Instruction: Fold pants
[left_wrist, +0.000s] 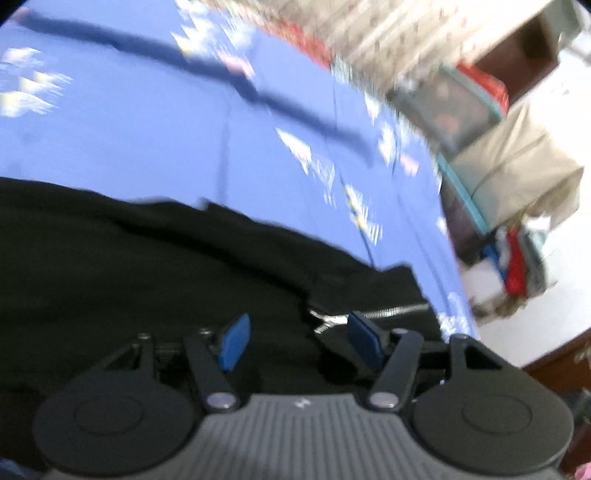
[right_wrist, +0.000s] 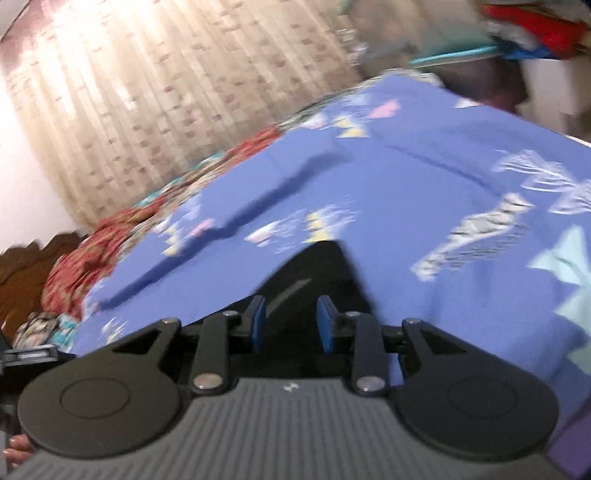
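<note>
Right, closest in, the left gripper (left_wrist: 299, 341) has its jaws wide apart over the black pants (left_wrist: 129, 266), blue pads (left_wrist: 235, 341) clear of the cloth, a silver zipper (left_wrist: 369, 314) lying between them. Over on the other side, the right gripper (right_wrist: 290, 325) shows its jaws apart too, only narrower, with a black point of the garment poking out past them; whether the pads touch it is impossible to tell. The pants lie on the blue bedsheet (left_wrist: 147, 129), bunched along its near edge, still rumpled, no clean fold visible, so the job looks early with all the folding left to do. Farther out beyond the pants, bare sheet stretches to a beige curtain (right_wrist: 129, 92). Both views are smeared by motion blur, and legs and waistband cannot be told apart.
</note>
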